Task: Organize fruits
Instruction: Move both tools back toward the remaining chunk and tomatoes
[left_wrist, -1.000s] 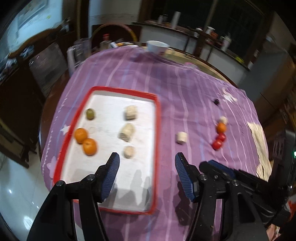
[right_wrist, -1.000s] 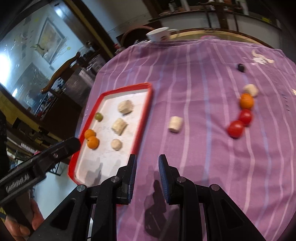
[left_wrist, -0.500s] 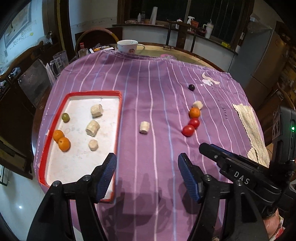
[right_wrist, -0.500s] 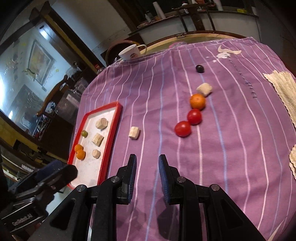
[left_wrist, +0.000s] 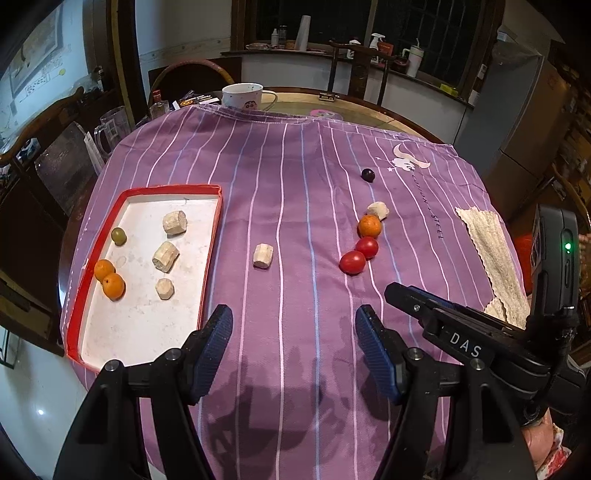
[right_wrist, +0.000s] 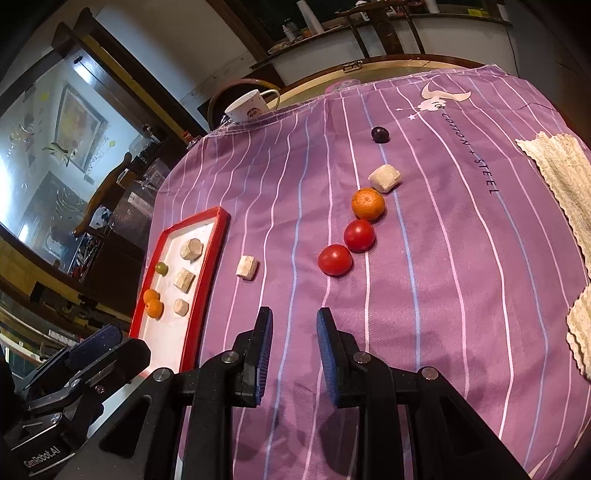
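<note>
- The round table (left_wrist: 369, 107) under a purple striped cloth (left_wrist: 295, 184) carries everything; the sorting looks roughly half done.
- The red-rimmed white rectangular tray (left_wrist: 212, 236), on the cloth's left side, already holds two small oranges (left_wrist: 109, 278), one green round fruit (left_wrist: 118, 235) and three pale cut chunks (left_wrist: 165, 256).
- Left on the cloth: a pale chunk (left_wrist: 263, 255) just beside the tray, then, well apart to the right, two red tomatoes (left_wrist: 358, 255), a third orange (left_wrist: 369, 226), another pale piece (left_wrist: 378, 210) touching it, and a dark round fruit (left_wrist: 368, 175) farther back.
- The left claw (left_wrist: 293, 349) hangs released, holding nothing; the right claw (right_wrist: 294, 354) is clenched to a narrow gap, also holding nothing.
- Only the left view shows the right tool's green light (left_wrist: 567, 246); only the right view shows a framed picture (right_wrist: 79, 125) on the wall.
</note>
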